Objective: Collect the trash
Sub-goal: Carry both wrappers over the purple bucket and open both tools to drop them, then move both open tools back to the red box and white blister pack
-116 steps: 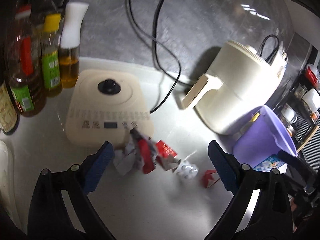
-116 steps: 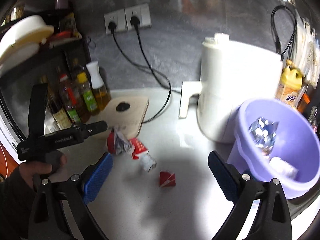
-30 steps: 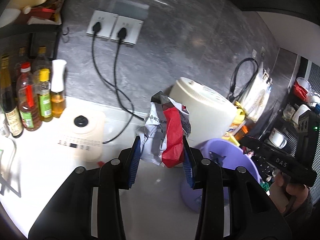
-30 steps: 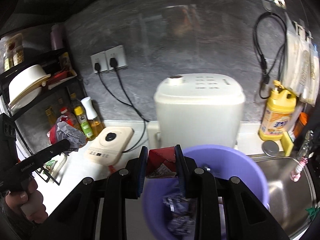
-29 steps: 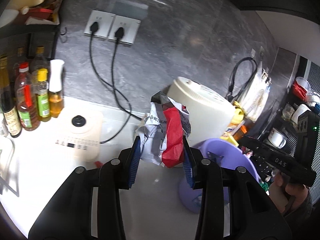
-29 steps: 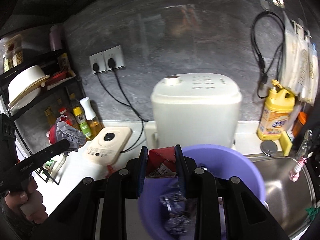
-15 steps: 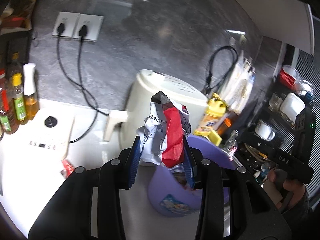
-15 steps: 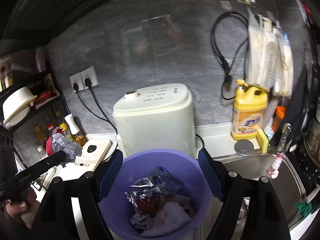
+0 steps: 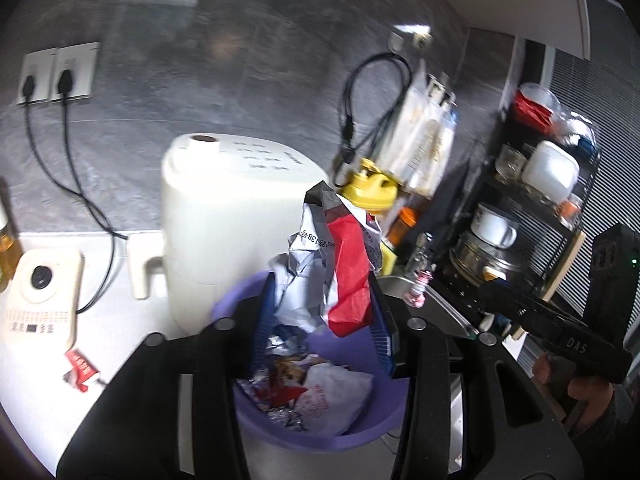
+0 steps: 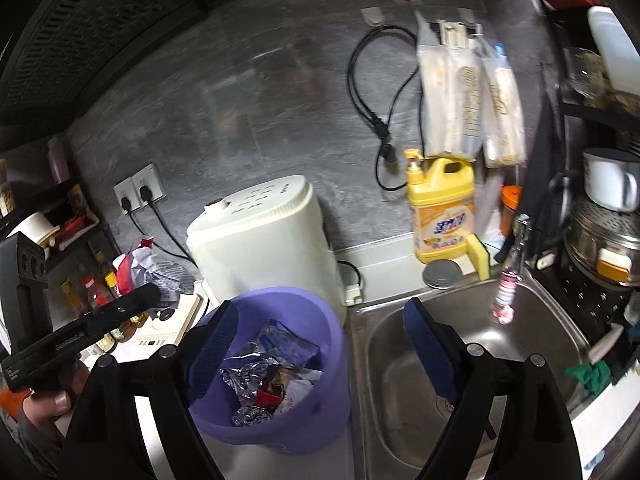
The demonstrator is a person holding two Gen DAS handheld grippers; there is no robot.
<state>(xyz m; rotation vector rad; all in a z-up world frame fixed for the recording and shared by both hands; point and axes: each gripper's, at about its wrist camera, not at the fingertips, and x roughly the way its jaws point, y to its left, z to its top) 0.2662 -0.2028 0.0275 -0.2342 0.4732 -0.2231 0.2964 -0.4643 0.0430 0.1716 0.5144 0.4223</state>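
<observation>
Now the crumpled wrapper (image 9: 332, 268), clamped in the left gripper (image 9: 324, 312), has been carried over the purple bin (image 9: 320, 436), while the right gripper (image 10: 320, 344), emptied, is held with jaws apart.

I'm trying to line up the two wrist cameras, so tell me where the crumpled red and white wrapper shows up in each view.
Left wrist: crumpled wrapper at centre, clamped in the left gripper, above the purple bin.
Right wrist: the wrapper is at far left, small, at the tip of the left gripper's black body.
Shared landmark: the white appliance behind the bin.
</observation>
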